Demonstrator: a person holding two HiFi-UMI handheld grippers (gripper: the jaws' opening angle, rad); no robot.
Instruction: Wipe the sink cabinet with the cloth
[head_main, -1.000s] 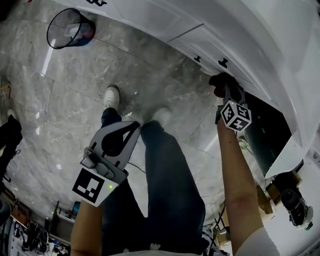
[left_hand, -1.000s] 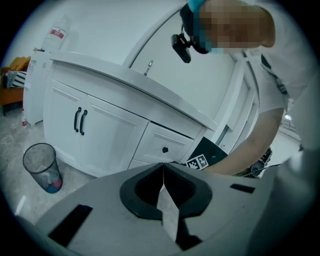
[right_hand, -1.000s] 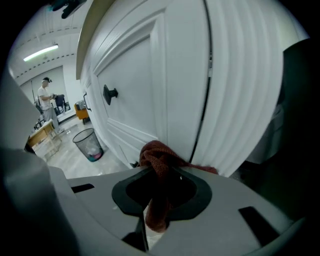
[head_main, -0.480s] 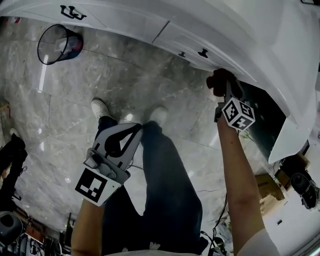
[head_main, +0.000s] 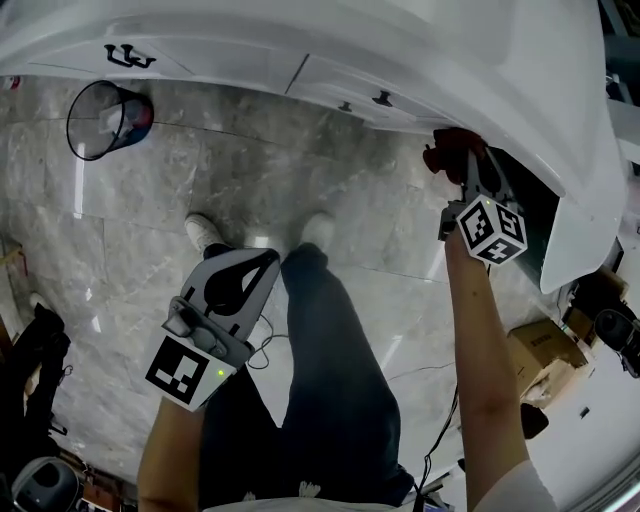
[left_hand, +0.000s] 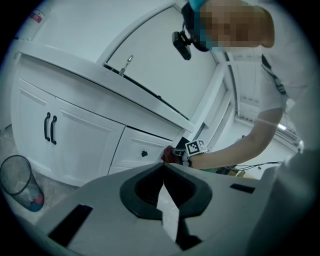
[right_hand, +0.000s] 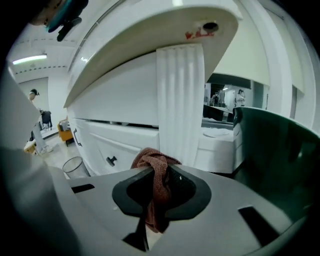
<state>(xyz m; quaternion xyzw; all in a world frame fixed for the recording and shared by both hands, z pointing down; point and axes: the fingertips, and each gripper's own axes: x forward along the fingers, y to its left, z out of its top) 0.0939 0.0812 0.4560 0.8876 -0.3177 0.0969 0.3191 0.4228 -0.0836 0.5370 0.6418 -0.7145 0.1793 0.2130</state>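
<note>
Wiping the big white sink cabinet (head_main: 300, 45) is the job, and the rubbing looks to be under way at the cabinet's right end. The cabinet fills the top of the head view, above the grey stone floor (head_main: 280, 190). In the right gripper view a tall white post with grooves (right_hand: 180, 100) stands right in front, under the curved counter edge. To its left is a drawer (right_hand: 125, 145) with a small black knob (right_hand: 111, 160).

The right gripper (head_main: 468, 162) is up by that post. Its two jaws are squeezed tight on the reddish-brown cloth (right_hand: 156, 172). The cloth is bunched up and pokes out past the jaw tips. Whether it really touches the white paint cannot be told. The left gripper (head_main: 262, 258) hangs low beside the person's leg, well away from the cabinet. Its jaws are closed together with nothing in them.

To do this well, the person should press only the soft bunch on the post. The hard jaw tips could scratch it. Going up and down along the grooves would likely clean better than going across. The squeeze should be firm so the cloth does not slip out.
</note>
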